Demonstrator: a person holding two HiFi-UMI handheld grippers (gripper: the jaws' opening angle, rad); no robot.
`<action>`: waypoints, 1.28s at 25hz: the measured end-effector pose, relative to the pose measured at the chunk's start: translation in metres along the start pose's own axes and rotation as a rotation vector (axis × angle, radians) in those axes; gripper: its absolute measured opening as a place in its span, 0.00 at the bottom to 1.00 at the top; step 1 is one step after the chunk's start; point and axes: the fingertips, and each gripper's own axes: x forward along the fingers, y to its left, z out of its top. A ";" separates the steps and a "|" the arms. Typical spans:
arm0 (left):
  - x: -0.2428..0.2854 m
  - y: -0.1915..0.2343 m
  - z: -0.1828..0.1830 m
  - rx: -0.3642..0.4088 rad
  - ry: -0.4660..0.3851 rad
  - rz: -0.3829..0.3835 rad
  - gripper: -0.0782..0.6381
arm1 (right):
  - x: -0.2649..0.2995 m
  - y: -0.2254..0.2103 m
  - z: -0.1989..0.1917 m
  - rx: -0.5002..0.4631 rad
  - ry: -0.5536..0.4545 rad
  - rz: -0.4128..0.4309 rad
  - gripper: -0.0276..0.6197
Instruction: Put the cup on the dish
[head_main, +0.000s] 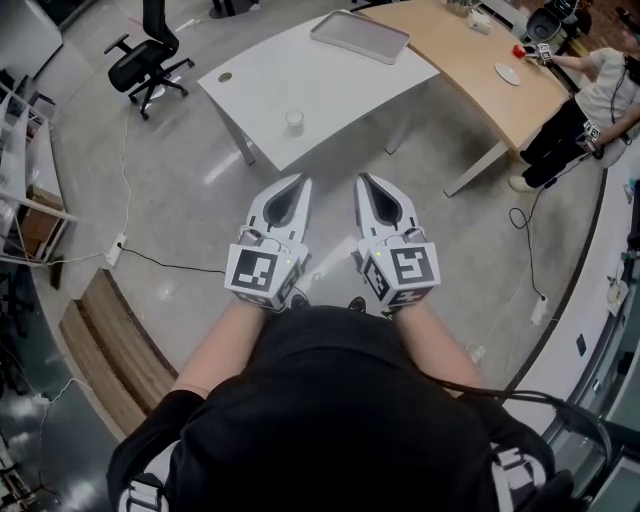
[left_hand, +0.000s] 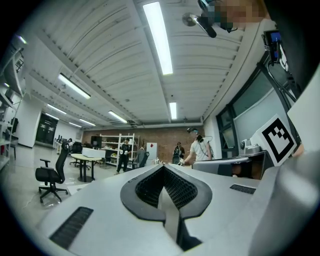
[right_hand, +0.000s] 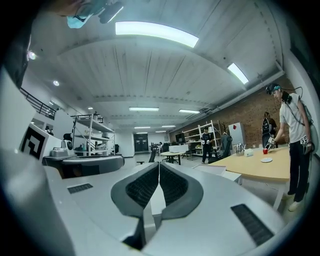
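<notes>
An office chair (head_main: 150, 55) stands far left, near a white table (head_main: 330, 90) that carries the small cup (head_main: 294, 120) and a grey tray (head_main: 360, 35). Nearer the camera, the left gripper (head_main: 298, 182) and right gripper (head_main: 365, 180) hang side by side, jaws pressed together on nothing. The dish (head_main: 507, 73) lies on the wooden table (head_main: 470, 50) at right, well apart from the cup, with another person (head_main: 600, 95) beside it.
</notes>
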 end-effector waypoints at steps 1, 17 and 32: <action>-0.003 0.005 -0.004 -0.011 0.007 0.010 0.12 | 0.003 0.005 -0.003 0.005 0.001 0.002 0.06; -0.043 0.048 -0.032 -0.083 0.039 -0.041 0.12 | 0.029 0.082 -0.026 -0.026 0.034 -0.020 0.06; 0.014 0.049 -0.050 -0.093 0.059 -0.056 0.12 | 0.061 0.036 -0.043 -0.003 0.081 -0.019 0.06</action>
